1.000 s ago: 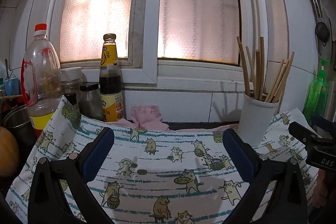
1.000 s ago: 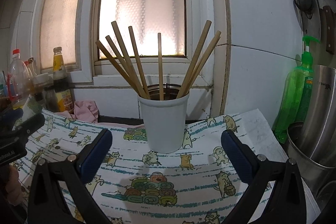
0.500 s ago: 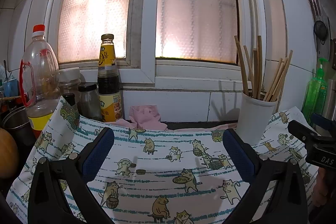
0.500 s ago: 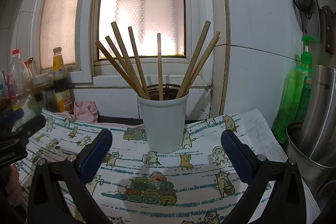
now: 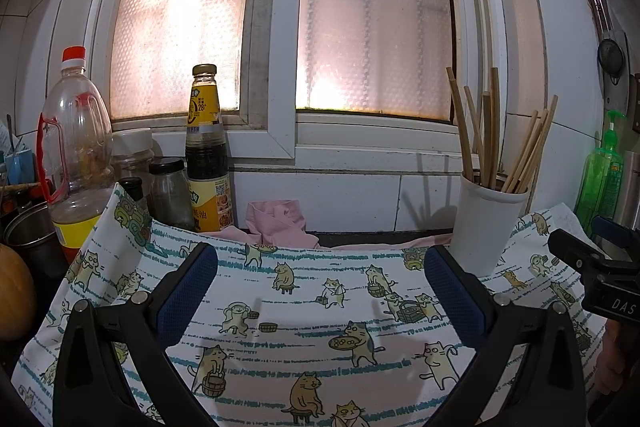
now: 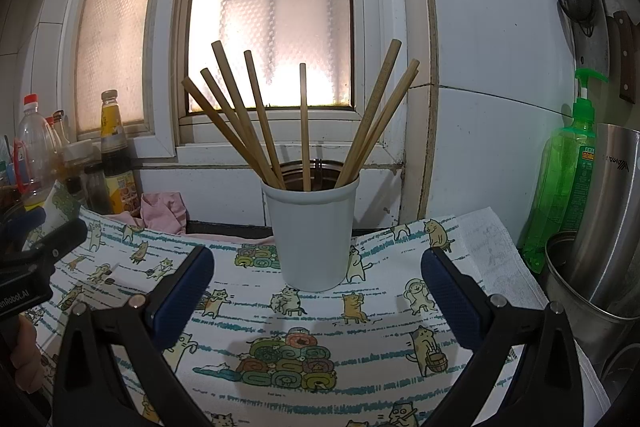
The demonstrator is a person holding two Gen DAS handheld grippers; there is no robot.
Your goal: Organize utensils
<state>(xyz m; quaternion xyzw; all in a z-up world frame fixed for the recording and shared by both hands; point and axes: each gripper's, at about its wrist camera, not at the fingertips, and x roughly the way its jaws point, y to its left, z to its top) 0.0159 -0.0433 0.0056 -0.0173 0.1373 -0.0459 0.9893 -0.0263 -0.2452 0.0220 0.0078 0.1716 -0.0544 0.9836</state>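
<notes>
A white cup (image 6: 314,231) stands upright on the cat-print cloth (image 6: 372,339), close to the tiled wall. Several wooden chopsticks (image 6: 256,119) fan out of it. My right gripper (image 6: 316,281) is open and empty, its blue pads either side of the cup and a little short of it. In the left wrist view the same cup (image 5: 486,227) and chopsticks (image 5: 490,131) sit at the right. My left gripper (image 5: 320,281) is open and empty above the bare cloth (image 5: 304,311), left of the cup.
Bottles and jars crowd the left: an oil bottle (image 5: 76,155), a sauce bottle (image 5: 208,155), a glass jar (image 5: 170,193). A pink rag (image 5: 278,221) lies by the wall. A green soap bottle (image 6: 568,179) and steel pots (image 6: 608,227) stand right.
The left wrist view has drifted slightly, so the cup sits a touch further left and lower. The right gripper and the chopsticks hold still. Both stay open.
</notes>
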